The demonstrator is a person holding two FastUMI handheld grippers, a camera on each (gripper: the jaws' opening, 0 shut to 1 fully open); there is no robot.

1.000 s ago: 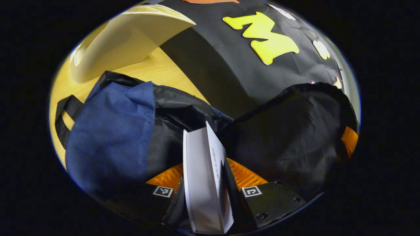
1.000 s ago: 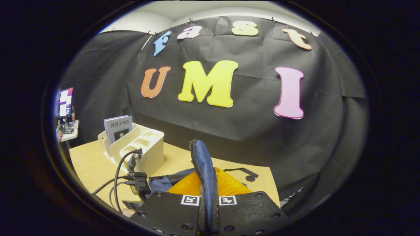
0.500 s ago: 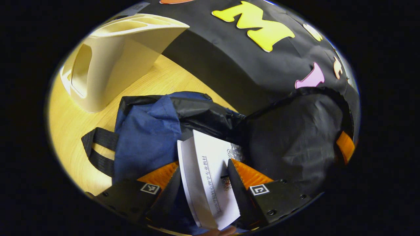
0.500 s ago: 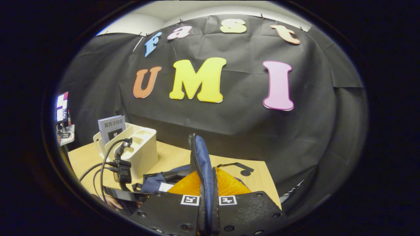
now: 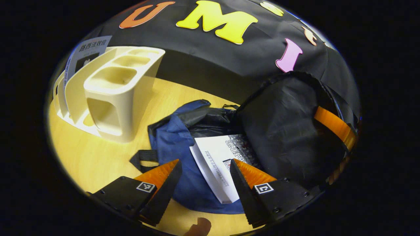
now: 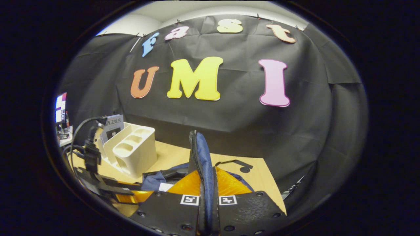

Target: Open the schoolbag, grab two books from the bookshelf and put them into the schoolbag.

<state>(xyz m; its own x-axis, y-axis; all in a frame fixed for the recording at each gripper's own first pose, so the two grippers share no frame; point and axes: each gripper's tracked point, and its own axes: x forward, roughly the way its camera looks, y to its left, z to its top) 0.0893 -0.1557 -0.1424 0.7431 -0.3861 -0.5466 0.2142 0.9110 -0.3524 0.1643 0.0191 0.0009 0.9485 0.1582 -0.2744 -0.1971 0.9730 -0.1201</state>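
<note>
A dark blue schoolbag (image 5: 170, 141) lies open on the wooden table, its black-lined flap (image 5: 285, 127) held up. A white book (image 5: 216, 160) lies in the bag's mouth. My left gripper (image 5: 203, 167) hovers just above it, open, with both fingers apart from the book. In the right gripper view my right gripper (image 6: 206, 193) is shut on the bag's zippered flap edge (image 6: 200, 154), lifting it upright. The cream bookshelf (image 5: 111, 85) stands at the left with one grey book (image 5: 87, 50) in its back slot. It also shows as the bookshelf (image 6: 134, 150) in the right gripper view.
The left gripper with its cables (image 6: 92, 160) appears at the left in the right gripper view. A black strap (image 5: 142, 160) of the bag lies on the table (image 5: 88, 157). The black cloth wall (image 6: 229, 124) stands close behind the table. A fingertip (image 5: 200, 226) shows at the bottom edge.
My left gripper let go of the white book, which dropped into the bag, and pulled back up and away. The right gripper kept holding the flap.
</note>
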